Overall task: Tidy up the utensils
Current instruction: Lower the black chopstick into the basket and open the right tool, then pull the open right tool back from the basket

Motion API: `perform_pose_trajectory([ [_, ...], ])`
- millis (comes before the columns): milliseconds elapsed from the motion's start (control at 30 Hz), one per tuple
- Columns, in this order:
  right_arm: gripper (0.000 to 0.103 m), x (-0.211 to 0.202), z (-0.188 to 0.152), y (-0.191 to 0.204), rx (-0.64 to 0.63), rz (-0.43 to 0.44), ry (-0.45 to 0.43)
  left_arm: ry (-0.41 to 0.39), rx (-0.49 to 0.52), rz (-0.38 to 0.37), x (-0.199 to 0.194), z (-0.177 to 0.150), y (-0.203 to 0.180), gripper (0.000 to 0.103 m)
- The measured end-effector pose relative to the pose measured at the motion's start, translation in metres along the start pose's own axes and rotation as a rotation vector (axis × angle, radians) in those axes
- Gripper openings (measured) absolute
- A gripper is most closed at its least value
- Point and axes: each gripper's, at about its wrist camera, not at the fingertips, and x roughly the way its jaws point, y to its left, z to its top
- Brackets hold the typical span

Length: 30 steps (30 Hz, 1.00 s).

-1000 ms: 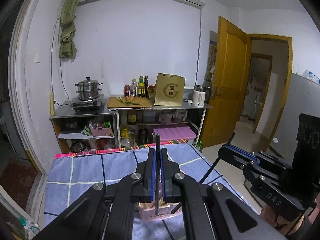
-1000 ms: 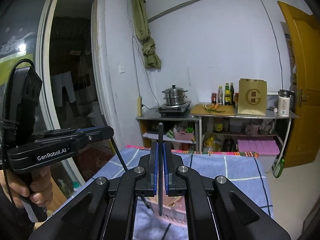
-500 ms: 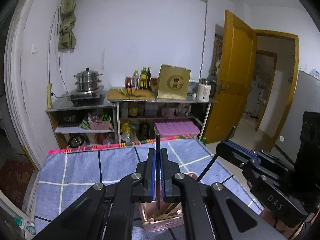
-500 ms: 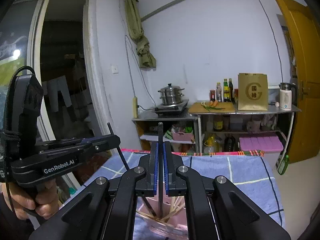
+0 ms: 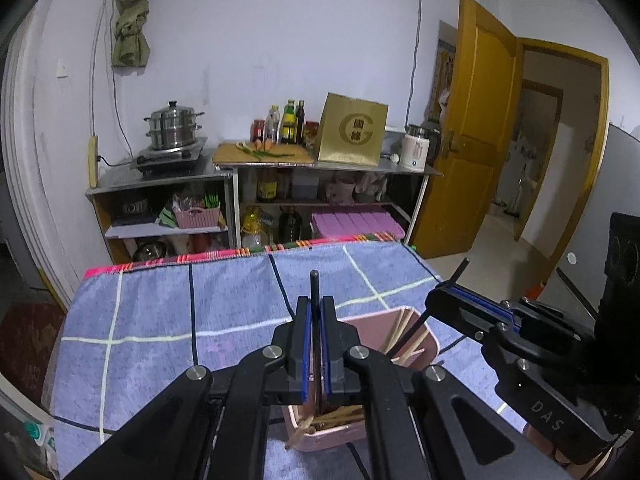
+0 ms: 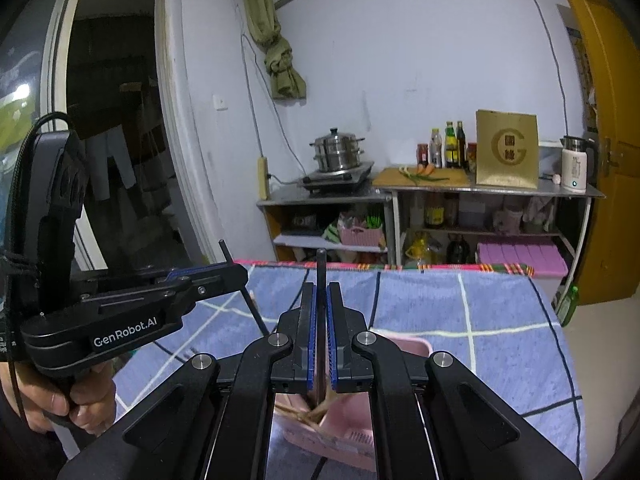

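Here's the table [image 5: 152, 320], draped in a soft blue towelling cloth with pale and dark check lines and a bright striped hem along the far edge. On it sits a pink plastic basket [image 5: 430, 344], smooth-walled with rounded corners, and inside lies a loose bundle of pale wooden chopsticks [image 5: 404, 336], thin round sticks leaning criss-cross.

Left gripper [image 5: 315, 320]: matte black arms with silver pivot screws and blue pads. Its jaws are pinched right together on a slim black chopstick [image 5: 314, 284], a straight dark rod. The stick stands nearly upright between the pads, blunt top end poking up above them, lower end running down toward the basket directly beneath.

Right gripper [image 6: 321, 320], same build, is likewise clamped tight on a second black chopstick [image 6: 320, 268]. Long axis again close to vertical, top end above the jaws, lower part dropping in among the wooden sticks in the basket [image 6: 420, 346].

From the left camera the right gripper [image 5: 448, 300] shows side-on at the right, its black stick slanting down into the basket's mouth. From the right camera the left gripper [image 6: 236, 276] shows at the left, a hand [image 6: 80, 400] wrapped round its grip, its stick angled down toward the basket; the lower end is hidden behind the near gripper.
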Motion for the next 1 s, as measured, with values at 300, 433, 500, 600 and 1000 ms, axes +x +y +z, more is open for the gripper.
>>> perform_pose_trajectory([
  [300,0.006,-0.014,0.001,0.001,0.002,0.020,0.003,-0.011,-0.005,0.005,-0.013,-0.003,-0.004,0.006],
  [433,0.012,-0.028,0.001,0.003,-0.002,0.018,-0.016,-0.029,-0.009,0.004,-0.029,-0.005,-0.007,0.011],
  [500,0.013,-0.037,0.000,0.004,-0.008,0.011,-0.024,-0.041,-0.008,0.002,-0.040,-0.007,-0.009,0.013],
  [600,0.014,-0.050,-0.004,0.007,-0.017,0.001,-0.026,-0.055,-0.004,0.001,-0.057,-0.013,-0.012,0.013],
  [1000,0.020,-0.106,-0.040,0.025,-0.038,-0.028,-0.035,-0.096,0.000,0.015,-0.121,-0.072,-0.034,0.027],
])
